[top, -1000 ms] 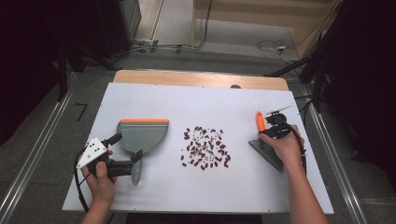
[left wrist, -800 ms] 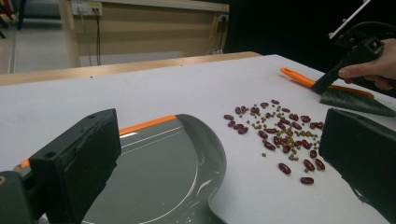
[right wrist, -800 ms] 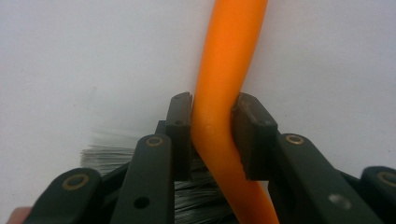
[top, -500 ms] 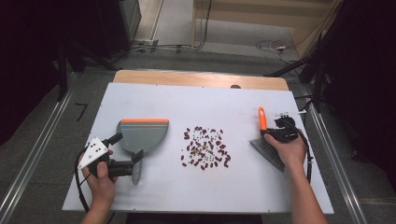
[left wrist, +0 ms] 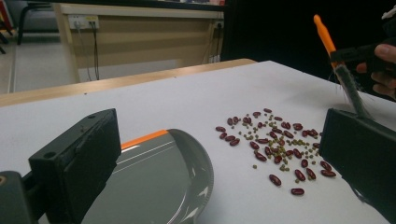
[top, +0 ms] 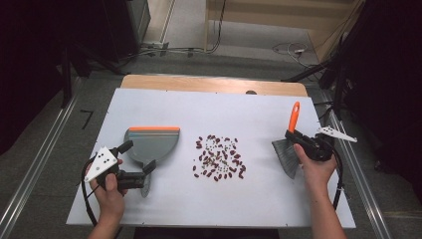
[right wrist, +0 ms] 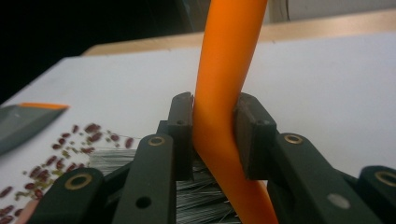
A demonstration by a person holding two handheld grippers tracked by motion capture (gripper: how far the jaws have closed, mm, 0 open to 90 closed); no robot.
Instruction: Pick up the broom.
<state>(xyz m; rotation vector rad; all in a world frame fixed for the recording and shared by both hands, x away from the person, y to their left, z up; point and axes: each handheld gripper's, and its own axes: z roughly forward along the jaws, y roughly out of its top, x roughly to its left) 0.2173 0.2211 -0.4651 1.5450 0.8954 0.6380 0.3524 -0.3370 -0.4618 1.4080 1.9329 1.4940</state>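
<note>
Right gripper (top: 301, 141) clamped on brush (top: 288, 144) right of beans (top: 218, 157); left gripper (top: 133, 164) open by dustpan (top: 151, 144). Could scatter beans if swept hard, pan unheld.

Open table (top: 249, 114) at far side and near edge; scattered beans (top: 218, 157) block the centre, dustpan (top: 152, 143) blocks left, brush (top: 287, 149) right.

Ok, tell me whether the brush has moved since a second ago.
Yes. The brush, clamped in the right gripper, has swung more upright and shifted slightly away from the beans, toward the table's right edge.
</note>
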